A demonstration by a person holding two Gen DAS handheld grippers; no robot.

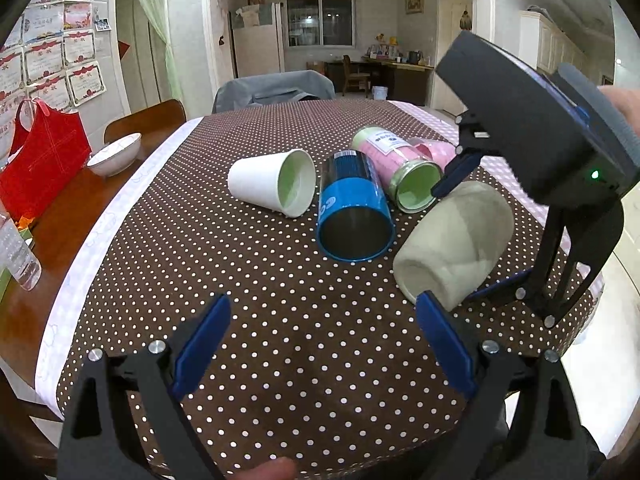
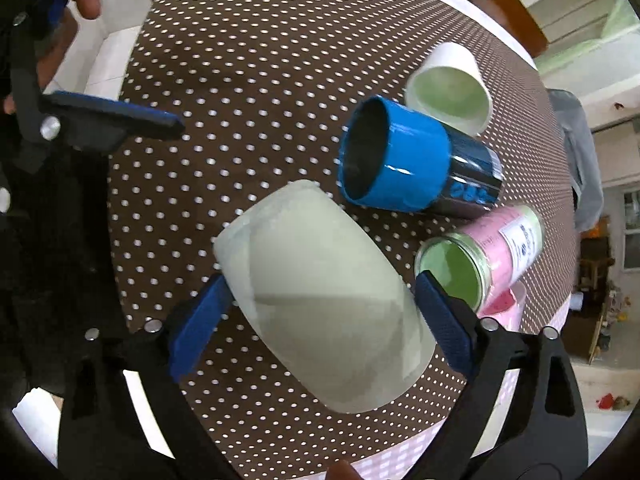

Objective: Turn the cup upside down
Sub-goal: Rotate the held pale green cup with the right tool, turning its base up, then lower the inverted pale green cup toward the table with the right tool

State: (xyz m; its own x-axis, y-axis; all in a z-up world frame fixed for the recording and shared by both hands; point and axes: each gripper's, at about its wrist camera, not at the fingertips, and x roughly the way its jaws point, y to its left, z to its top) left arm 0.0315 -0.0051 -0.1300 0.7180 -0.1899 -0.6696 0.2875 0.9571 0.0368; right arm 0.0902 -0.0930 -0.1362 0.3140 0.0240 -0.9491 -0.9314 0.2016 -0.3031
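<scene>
My right gripper [image 2: 322, 312] is shut on a pale frosted cup [image 2: 320, 292] and holds it tilted above the dotted tablecloth [image 2: 248, 80]. In the left wrist view the same cup [image 1: 456, 240] hangs at the right, between the right gripper's blue fingers [image 1: 456, 176]. My left gripper [image 1: 320, 344] is open and empty, low over the near part of the table, left of the cup. It also shows in the right wrist view [image 2: 168, 32] at the upper left.
Lying on their sides on the cloth are a white paper cup [image 1: 272, 188], a blue cup [image 1: 352, 208] and a pink jar [image 1: 396, 168]. A pink cup [image 1: 436, 148] lies behind. A white bowl [image 1: 116, 152], red bag [image 1: 44, 160] and bottle [image 1: 16, 252] stand at the left.
</scene>
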